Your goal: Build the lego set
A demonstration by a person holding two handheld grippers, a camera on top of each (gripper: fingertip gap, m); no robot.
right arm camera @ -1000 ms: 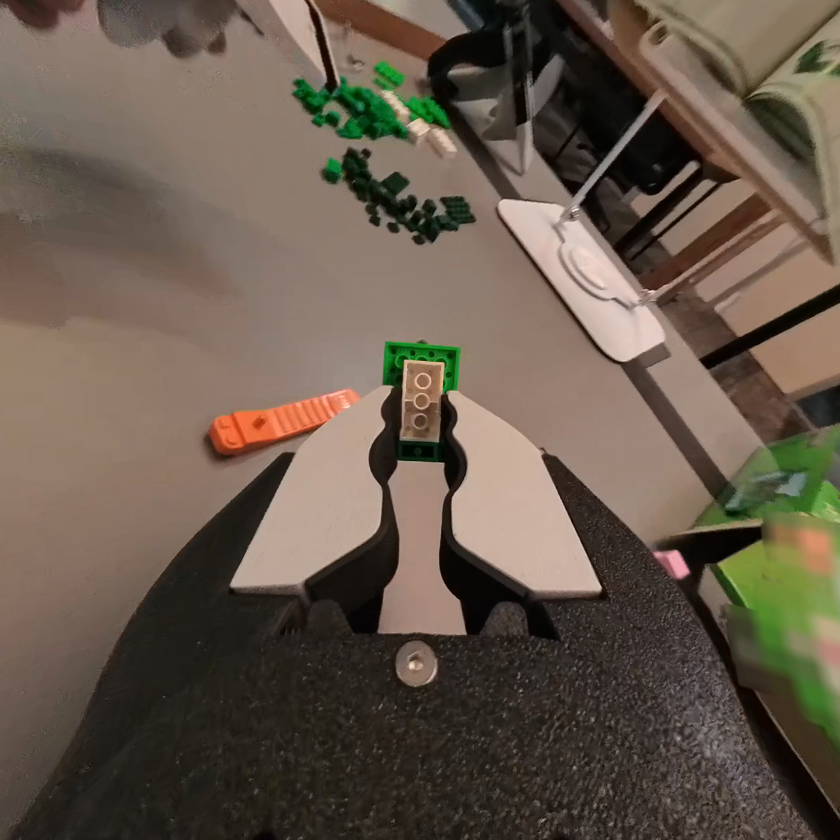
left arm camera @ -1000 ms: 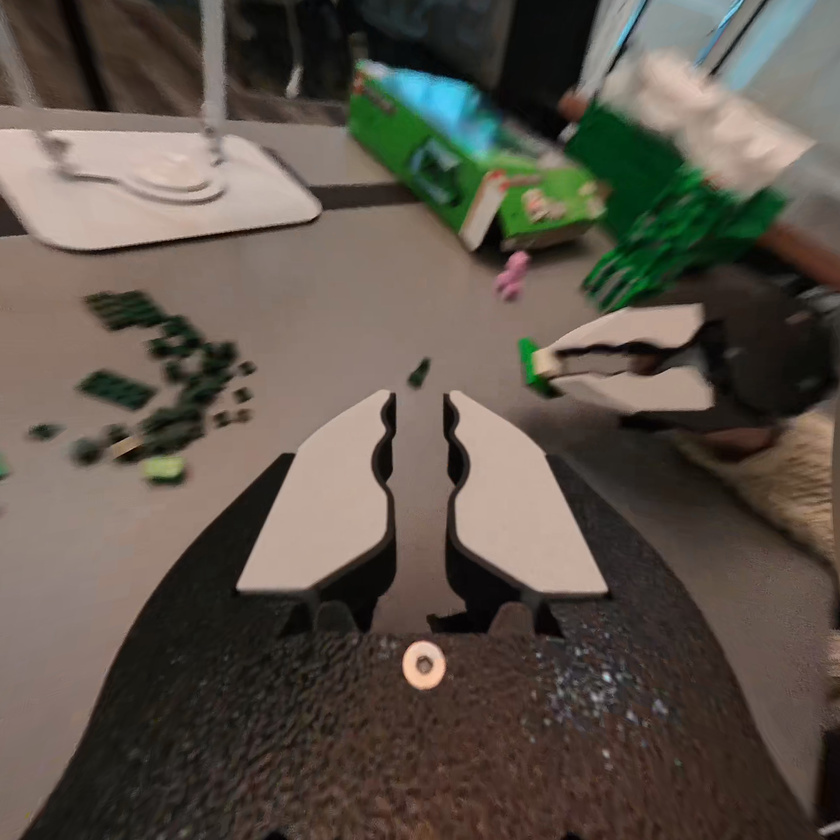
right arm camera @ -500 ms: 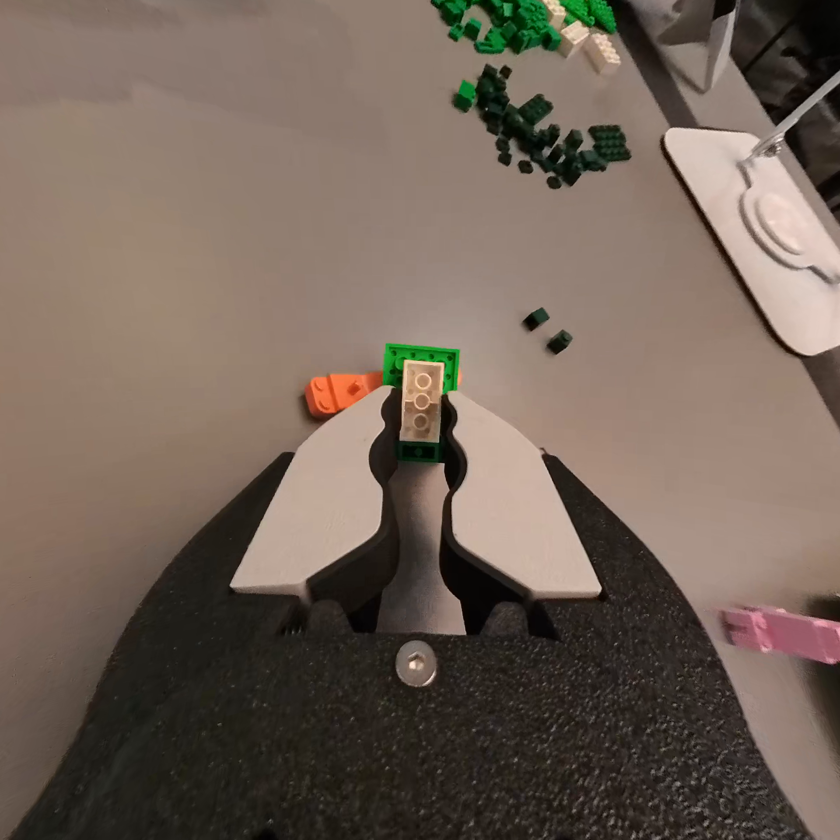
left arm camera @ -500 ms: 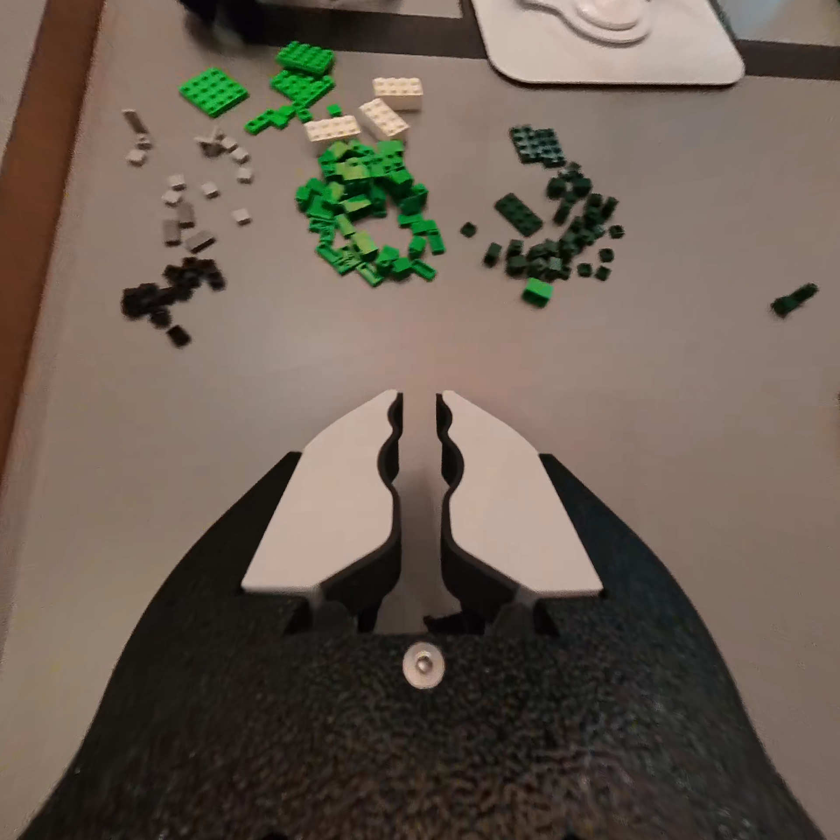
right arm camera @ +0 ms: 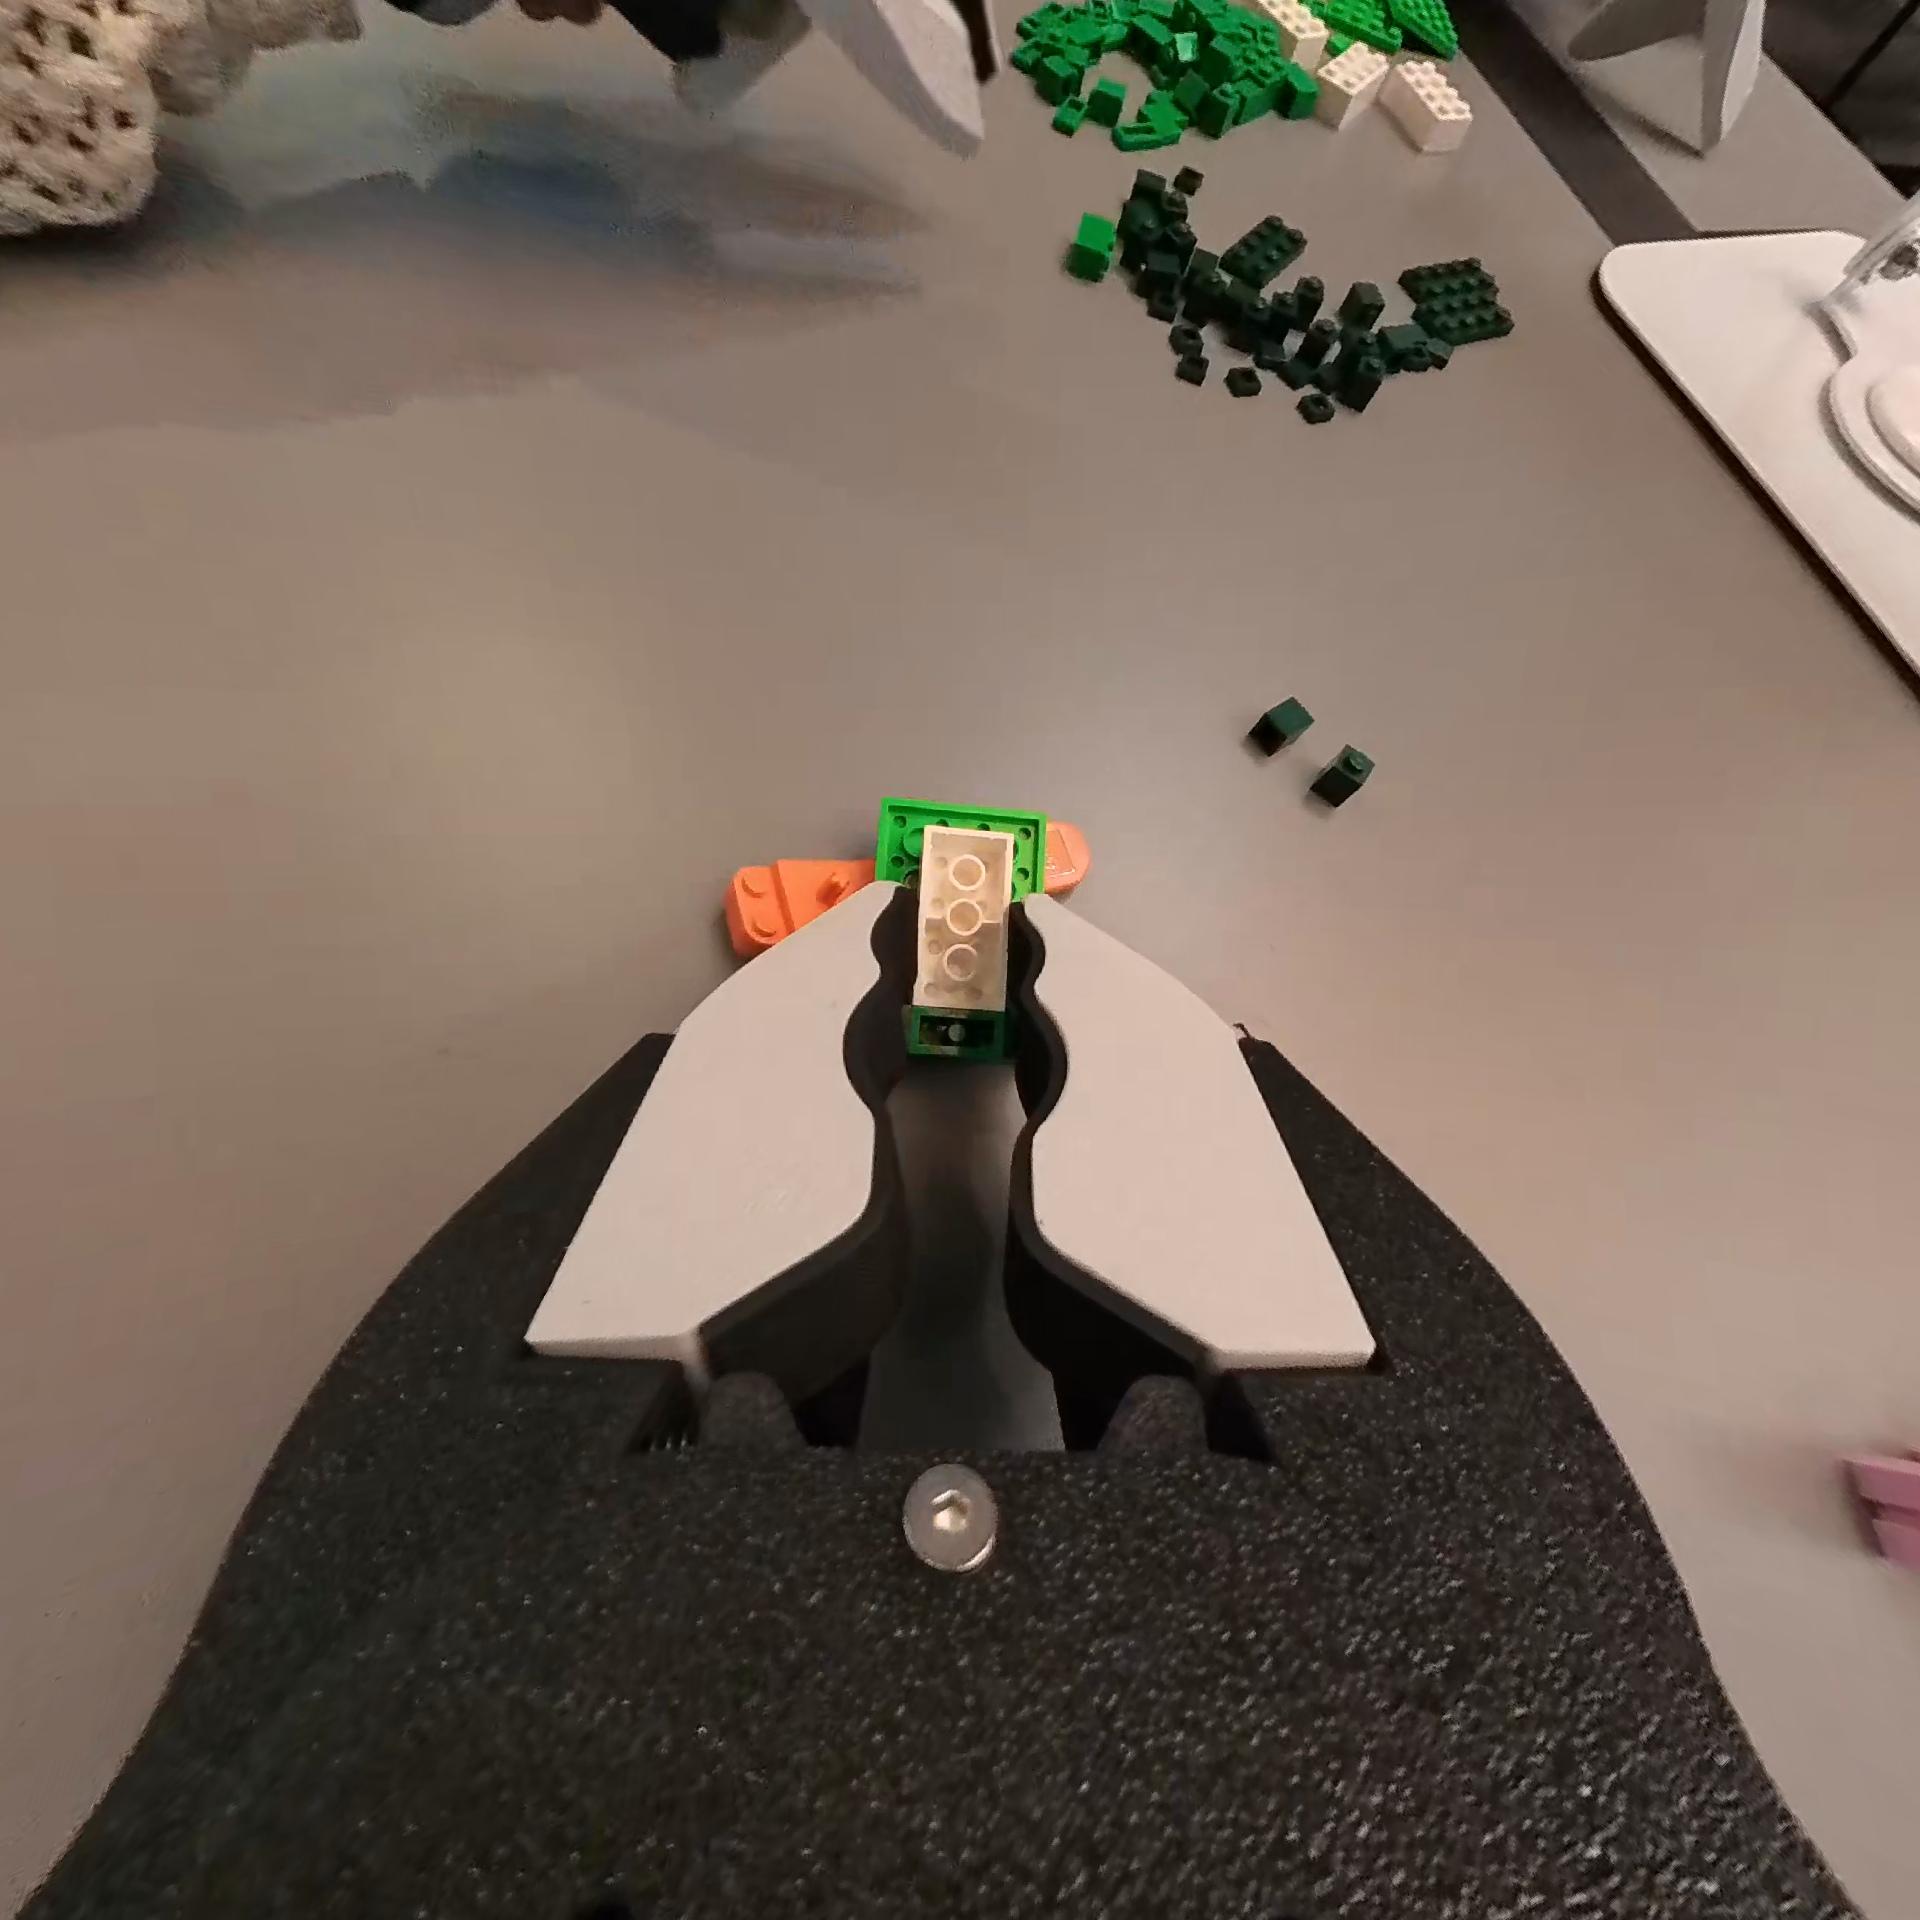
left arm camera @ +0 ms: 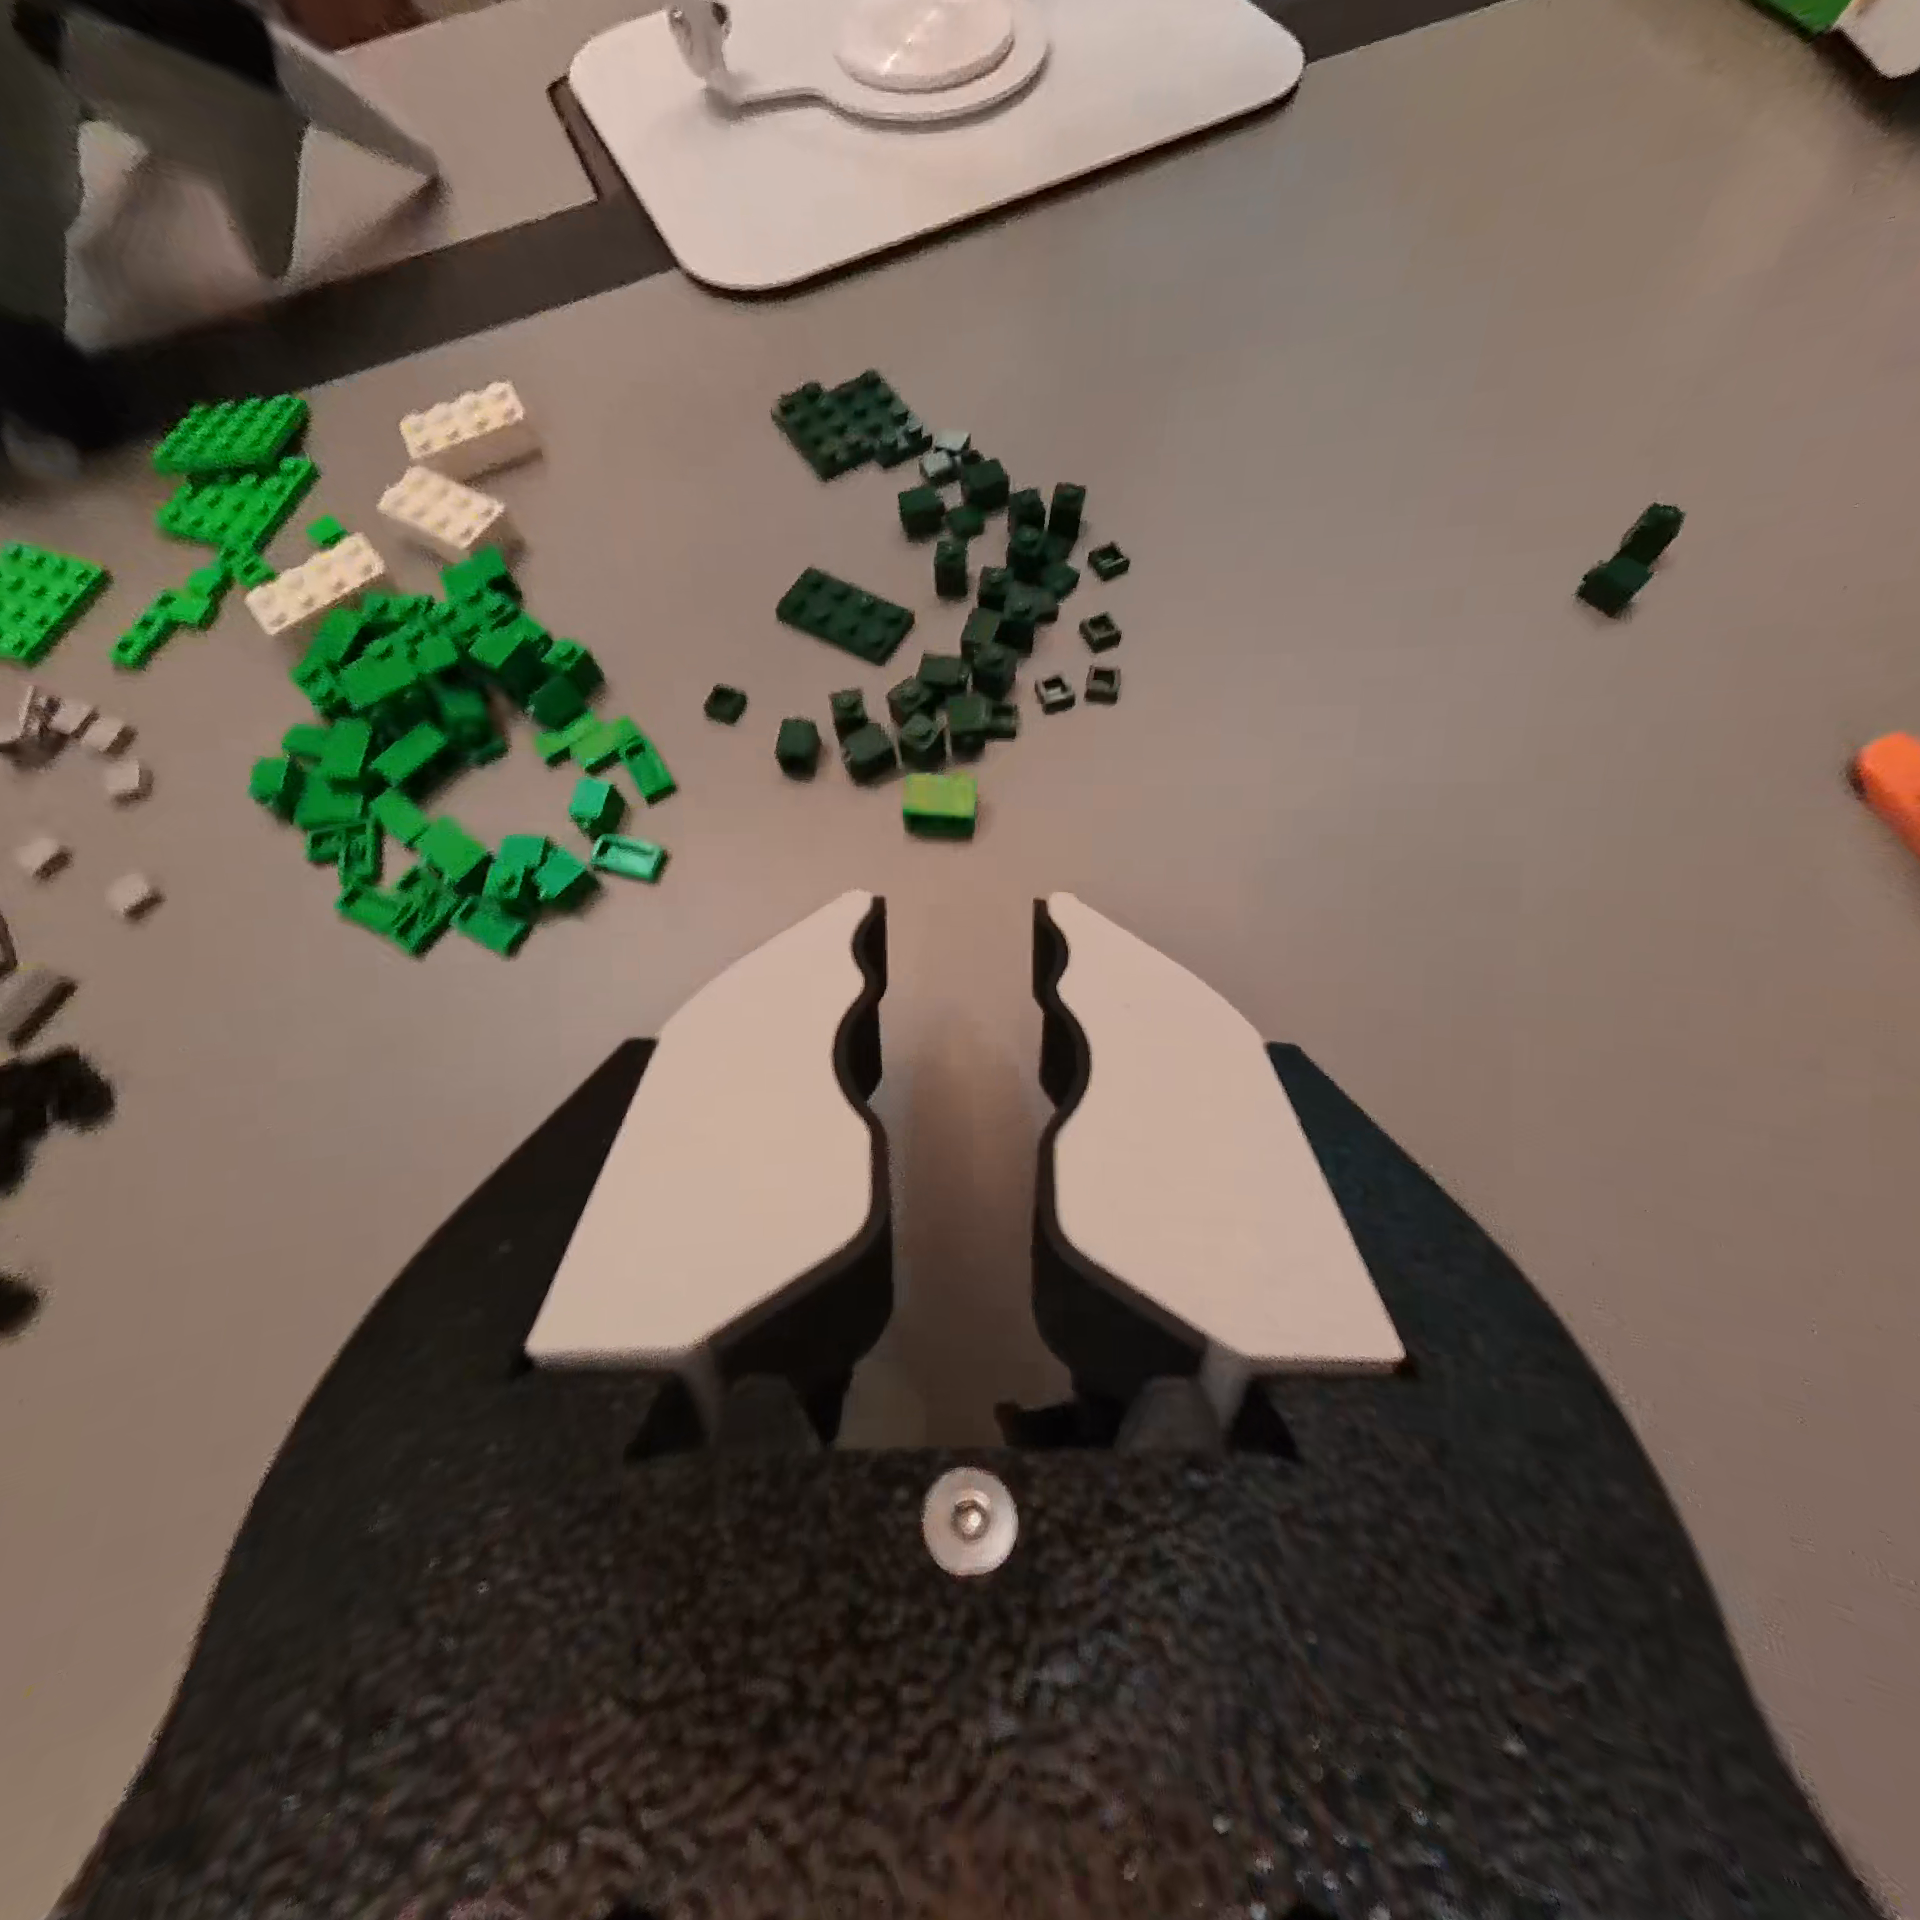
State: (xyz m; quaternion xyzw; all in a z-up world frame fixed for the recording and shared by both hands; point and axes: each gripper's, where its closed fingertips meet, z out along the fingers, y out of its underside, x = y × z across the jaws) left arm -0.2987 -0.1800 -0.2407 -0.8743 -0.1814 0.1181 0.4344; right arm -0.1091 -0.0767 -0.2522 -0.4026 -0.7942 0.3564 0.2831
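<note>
My right gripper (right arm camera: 961,920) is shut on a small assembly: a white brick (right arm camera: 964,914) joined to a bright green plate (right arm camera: 961,829), held just above the table over an orange brick separator (right arm camera: 784,899). My left gripper (left arm camera: 958,914) is open and empty. It points at a light green brick (left arm camera: 940,805) lying in front of the dark green pile (left arm camera: 966,603). One finger (right arm camera: 920,73) of the left gripper shows at the top of the right wrist view. A bright green pile (left arm camera: 436,748) and white bricks (left arm camera: 457,499) lie to the left.
Two loose dark green bricks (right arm camera: 1309,748) lie to the right of the assembly. The white lamp base (left arm camera: 935,125) stands at the back. Grey pieces (left arm camera: 83,748) and black pieces (left arm camera: 42,1101) lie at the far left. A pink piece (right arm camera: 1886,1496) lies at the right edge. The pink piece (right arm camera: 1886,1496) is about 20 cm from my right fingertips and 35 cm from my left.
The left gripper swung left from the box side towards the brick piles, came closer to them, and its jaws widened a little. The right gripper moved over the orange separator, still holding the assembly.
</note>
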